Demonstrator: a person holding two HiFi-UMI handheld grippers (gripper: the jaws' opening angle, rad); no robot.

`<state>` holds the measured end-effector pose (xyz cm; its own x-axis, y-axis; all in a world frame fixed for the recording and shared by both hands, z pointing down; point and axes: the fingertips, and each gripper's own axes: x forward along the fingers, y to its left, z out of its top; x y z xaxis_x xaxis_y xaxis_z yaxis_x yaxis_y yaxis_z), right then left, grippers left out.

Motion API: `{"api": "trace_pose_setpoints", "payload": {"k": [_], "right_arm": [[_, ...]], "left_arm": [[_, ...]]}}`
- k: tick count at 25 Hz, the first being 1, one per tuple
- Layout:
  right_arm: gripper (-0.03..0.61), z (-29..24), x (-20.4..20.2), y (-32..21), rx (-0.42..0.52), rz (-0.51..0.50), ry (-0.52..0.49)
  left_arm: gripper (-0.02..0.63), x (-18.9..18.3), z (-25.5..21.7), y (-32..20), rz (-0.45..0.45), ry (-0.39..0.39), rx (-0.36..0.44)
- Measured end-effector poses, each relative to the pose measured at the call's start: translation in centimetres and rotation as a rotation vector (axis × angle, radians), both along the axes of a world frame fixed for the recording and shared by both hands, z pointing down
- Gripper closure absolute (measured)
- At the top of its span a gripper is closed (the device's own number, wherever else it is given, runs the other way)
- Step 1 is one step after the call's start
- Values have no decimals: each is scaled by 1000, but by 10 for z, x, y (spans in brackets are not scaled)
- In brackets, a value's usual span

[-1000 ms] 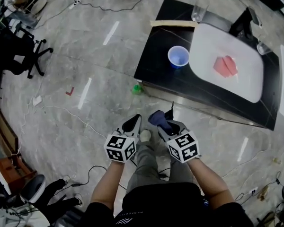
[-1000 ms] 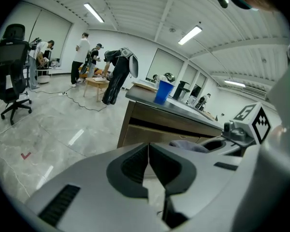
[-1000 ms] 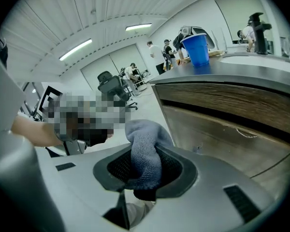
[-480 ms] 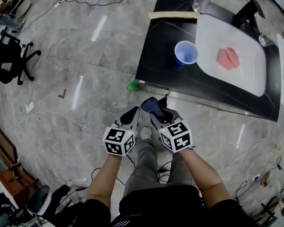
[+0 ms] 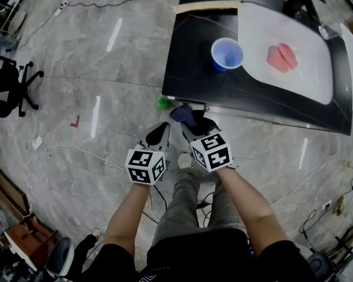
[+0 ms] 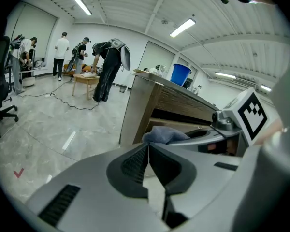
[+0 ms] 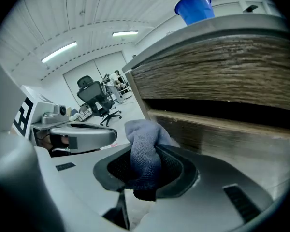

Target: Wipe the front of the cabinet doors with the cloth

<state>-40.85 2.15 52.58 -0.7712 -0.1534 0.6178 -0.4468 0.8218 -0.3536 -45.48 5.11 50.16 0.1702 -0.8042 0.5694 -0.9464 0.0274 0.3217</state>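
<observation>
Right gripper [image 7: 144, 175]: clenched on the blue-grey cloth [image 7: 146, 149], with a bunched fold standing proud of the jaws.
Left gripper [image 6: 148, 164]: jaws pressed together, nothing between them.
Cloth position: just before the wood-grain cabinet door [image 7: 217, 76]; contact cannot be confirmed.
Handling: judged soft, light and limp; best pinched mid-bunch so a pad protrudes for wiping.
</observation>
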Motion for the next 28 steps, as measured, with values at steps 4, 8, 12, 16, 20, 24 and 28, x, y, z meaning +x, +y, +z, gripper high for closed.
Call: {"api": "trace_pose_setpoints", "payload": {"k": [4, 8, 12, 16, 20, 24, 28], "right_arm": [[462, 3, 5, -13, 10, 23, -3], [462, 2, 23, -22, 18, 44, -4], [462, 1, 54, -32, 22, 74, -2], [462, 1, 89, -42, 37, 96, 17], [462, 3, 127, -52, 31, 142, 27], [462, 3, 165, -64, 31, 187, 34], [462, 4, 206, -79, 33, 230, 40]], "left_arm": [[598, 5, 2, -6, -7, -7, 1], [598, 17, 2, -9, 1, -18, -1], [598, 39, -3, -14, 14, -23, 9], [598, 67, -4, -21, 35, -20, 17], [598, 104, -4, -32, 77, -12, 21], [598, 142, -2, -47, 121, -5, 26], [598, 180, 2, -62, 163, 1, 25]]}}
